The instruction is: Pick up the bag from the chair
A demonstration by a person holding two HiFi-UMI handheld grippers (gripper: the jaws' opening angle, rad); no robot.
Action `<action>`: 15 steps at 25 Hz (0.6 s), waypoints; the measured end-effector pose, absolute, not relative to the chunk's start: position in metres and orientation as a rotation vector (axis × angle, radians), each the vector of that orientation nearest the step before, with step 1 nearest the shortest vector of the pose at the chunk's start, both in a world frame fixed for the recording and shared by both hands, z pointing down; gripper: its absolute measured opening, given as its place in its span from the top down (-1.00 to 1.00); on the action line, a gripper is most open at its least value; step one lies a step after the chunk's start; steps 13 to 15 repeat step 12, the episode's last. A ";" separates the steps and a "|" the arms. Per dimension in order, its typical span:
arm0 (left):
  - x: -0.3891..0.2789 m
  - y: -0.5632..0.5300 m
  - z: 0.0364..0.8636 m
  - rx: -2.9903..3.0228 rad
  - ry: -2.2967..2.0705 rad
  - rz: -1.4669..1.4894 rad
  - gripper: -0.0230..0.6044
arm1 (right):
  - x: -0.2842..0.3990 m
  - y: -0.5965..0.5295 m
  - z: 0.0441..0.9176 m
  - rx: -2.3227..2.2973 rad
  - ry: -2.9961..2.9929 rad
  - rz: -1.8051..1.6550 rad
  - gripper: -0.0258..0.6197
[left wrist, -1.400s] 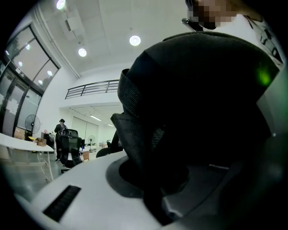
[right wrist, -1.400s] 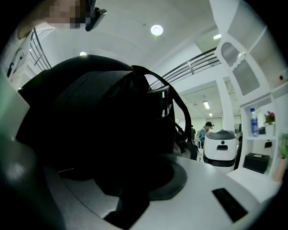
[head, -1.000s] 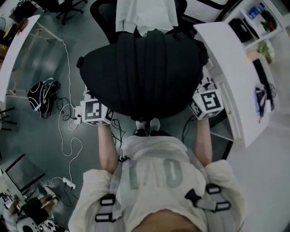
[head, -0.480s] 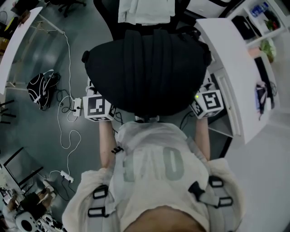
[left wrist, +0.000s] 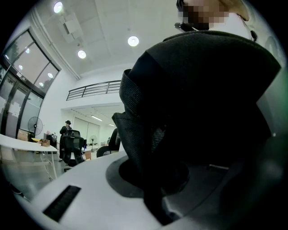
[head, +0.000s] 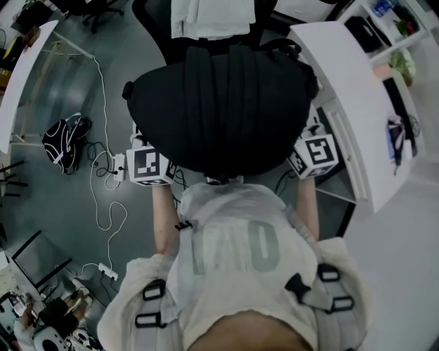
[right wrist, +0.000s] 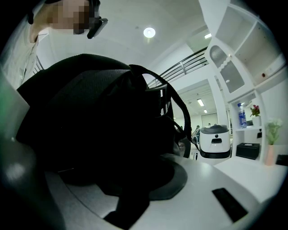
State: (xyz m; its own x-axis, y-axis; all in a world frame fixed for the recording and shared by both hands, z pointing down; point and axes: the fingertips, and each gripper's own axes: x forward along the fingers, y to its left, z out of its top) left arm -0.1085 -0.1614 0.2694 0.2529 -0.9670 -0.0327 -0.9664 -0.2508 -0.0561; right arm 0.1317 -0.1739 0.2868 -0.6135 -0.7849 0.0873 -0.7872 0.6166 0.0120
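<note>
Black bag (head: 219, 110) is up in front of the person, held btwn both tools at chest height, w/ grey floor (head: 82, 226) showing on both sides of it. Its far end overlaps the chair (head: 152, 19) in the head view, and I can't tell if it touches the seat. A white cloth (head: 212, 17) is draped on the chair just beyond the bag. The left tool (head: 152, 166) sits at the bag's left lower edge and the right tool (head: 314, 156) at its right lower edge, marker cubes facing up, forearms running straight back to the person's pale shirt (head: 233, 267). In the left gripper view, the left tool (left wrist: 153, 197) is clenched on a fold of the bag (left wrist: 198, 103): dark mesh fabric is pinched btwn the white jaw and the dark one, and the rest of the bag bulges above, filling most of the pic. The right gripper view is the same deal: the right tool (right wrist: 130, 197) is clamped on the bag (right wrist: 90, 121), w/ a strap loop sticking out toward the room. A white desk (head: 343, 89) is just right of the bag. Another desk (head: 27, 75) stands well apart on the left. On the floor at left are a small black-and-white bag (head: 65, 144) and white cables (head: 103, 199). In the bkgd there's a white rounded machine (right wrist: 216, 141) and a shelf w/ a bottle (right wrist: 240, 116).
</note>
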 end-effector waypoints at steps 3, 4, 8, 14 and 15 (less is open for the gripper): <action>-0.108 -0.161 0.272 -2.438 1.881 -0.020 0.88 | 0.129 -0.172 0.283 1.345 -2.752 0.063 0.68; -0.108 -0.161 0.272 -2.439 1.881 -0.022 0.88 | 0.129 -0.172 0.284 1.343 -2.751 0.060 0.68; -0.106 -0.161 0.271 -2.440 1.885 -0.021 0.88 | 0.135 -0.174 0.290 1.329 -2.748 0.022 0.68; -0.106 -0.161 0.271 -2.439 1.883 -0.028 0.88 | 0.129 -0.172 0.282 1.344 -2.755 0.081 0.68; -0.106 -0.161 0.271 -2.439 1.883 -0.028 0.88 | 0.129 -0.172 0.282 1.344 -2.755 0.081 0.68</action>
